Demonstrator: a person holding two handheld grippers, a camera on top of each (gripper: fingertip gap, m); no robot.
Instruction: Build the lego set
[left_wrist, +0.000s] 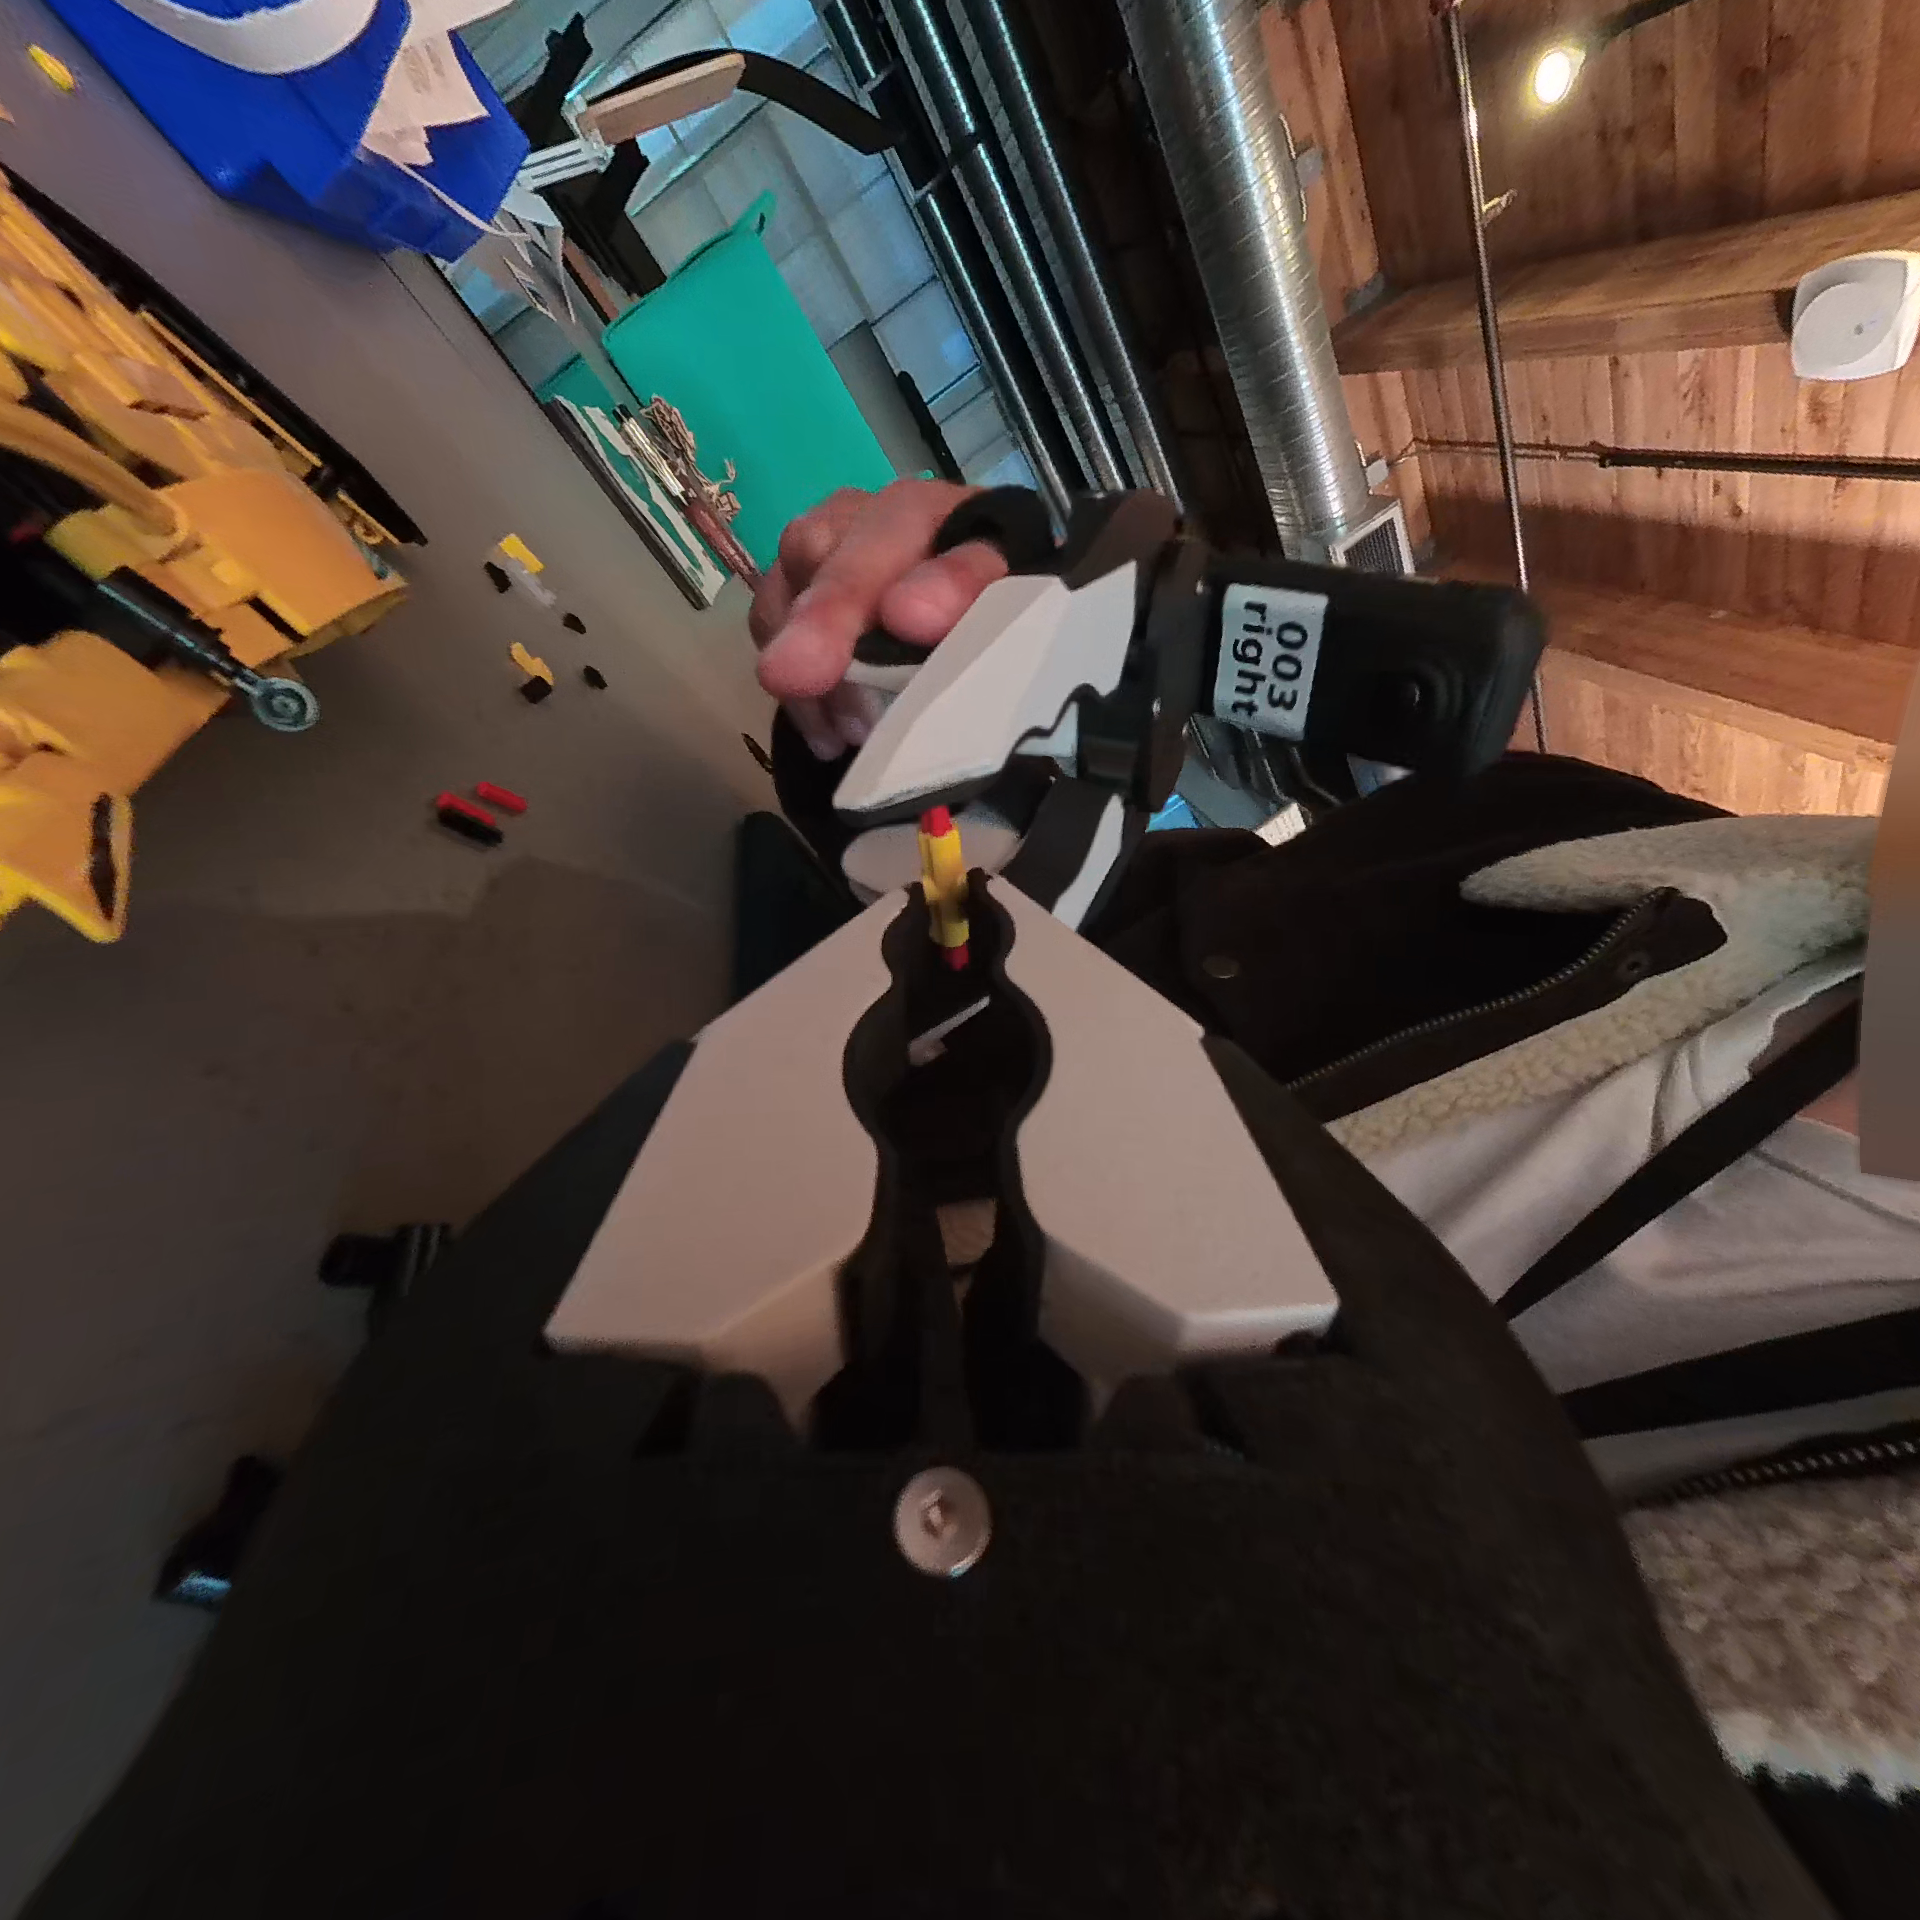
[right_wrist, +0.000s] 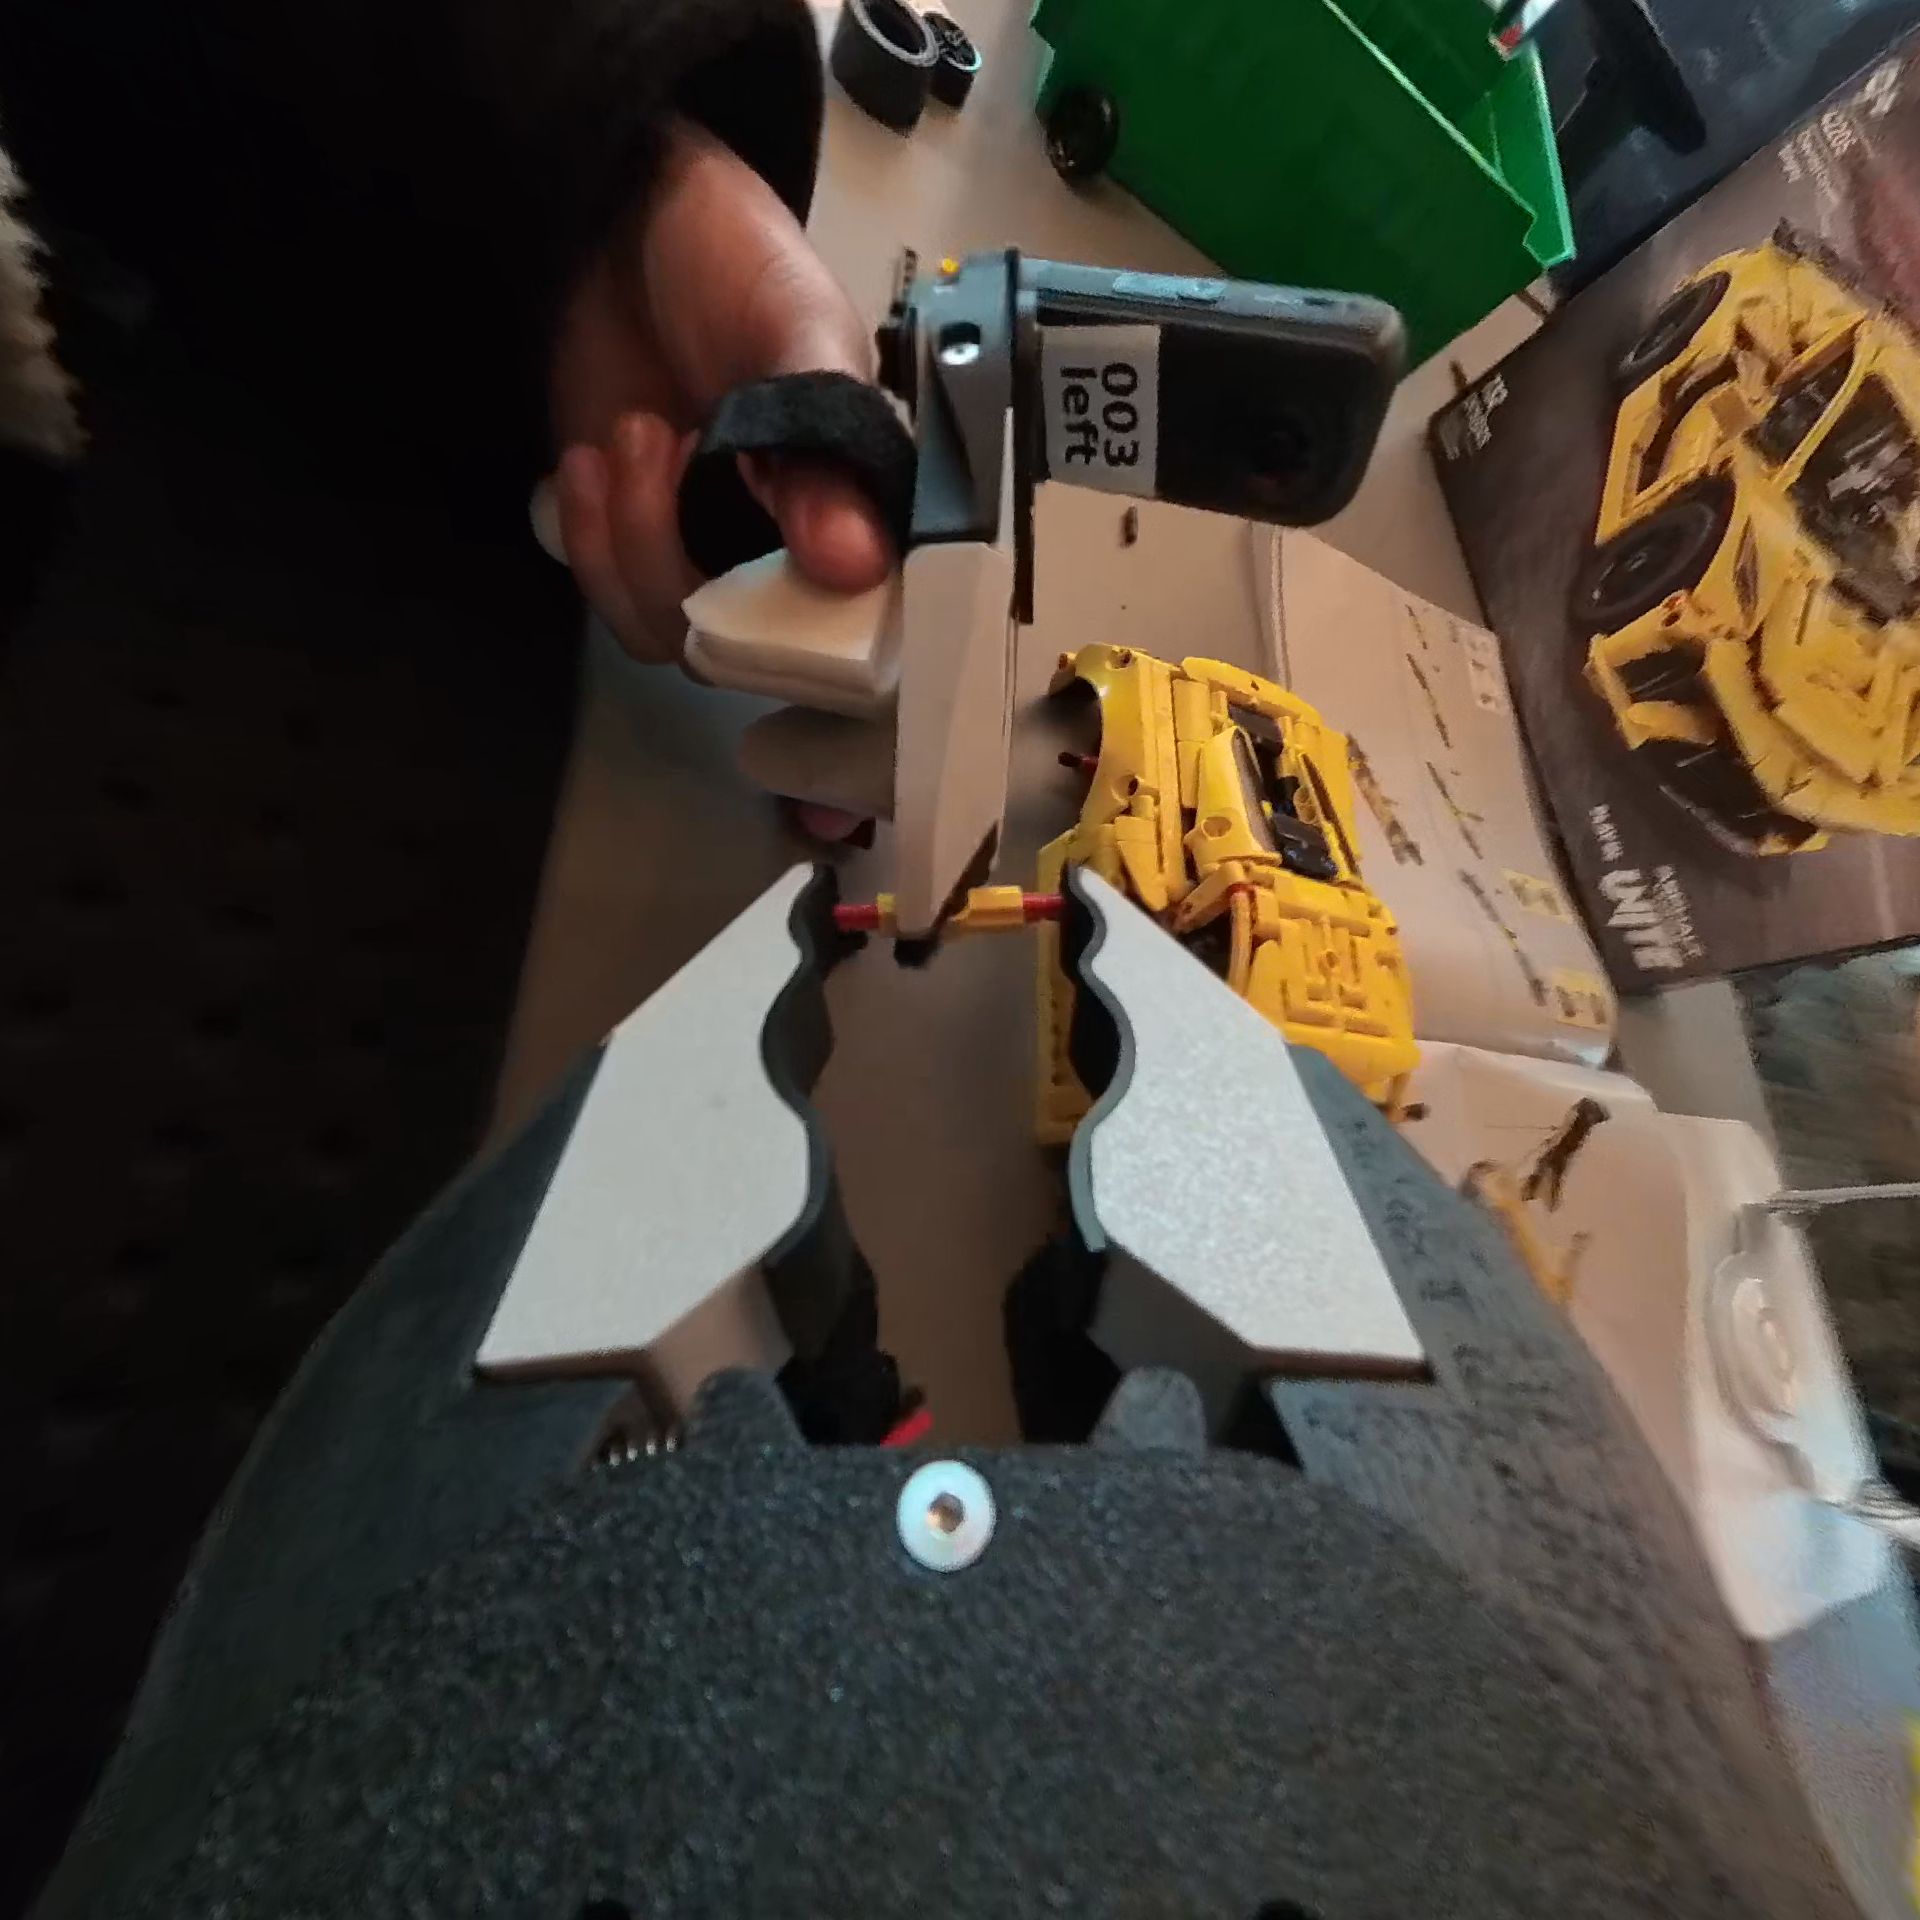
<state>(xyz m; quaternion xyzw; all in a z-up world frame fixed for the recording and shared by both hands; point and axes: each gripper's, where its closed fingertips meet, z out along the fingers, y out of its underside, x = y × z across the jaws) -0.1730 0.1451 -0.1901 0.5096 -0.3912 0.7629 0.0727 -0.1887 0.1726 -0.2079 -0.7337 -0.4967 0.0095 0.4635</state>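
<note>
Left tongs (left_wrist: 943, 902) pinch the yellow-and-red axle piece (right_wrist: 966, 914) crosswise between the wide right tongs (right_wrist: 940, 904)

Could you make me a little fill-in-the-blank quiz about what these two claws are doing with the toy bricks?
1. The left claw is ____ on a small yellow piece with red pins.
2. The right claw has its two fingers ____, one at each end of that piece.
3. The half-built car on the table is ____ in colour.
4. The bin behind the car is ____.

Missing words: shut; open; yellow; green
</note>
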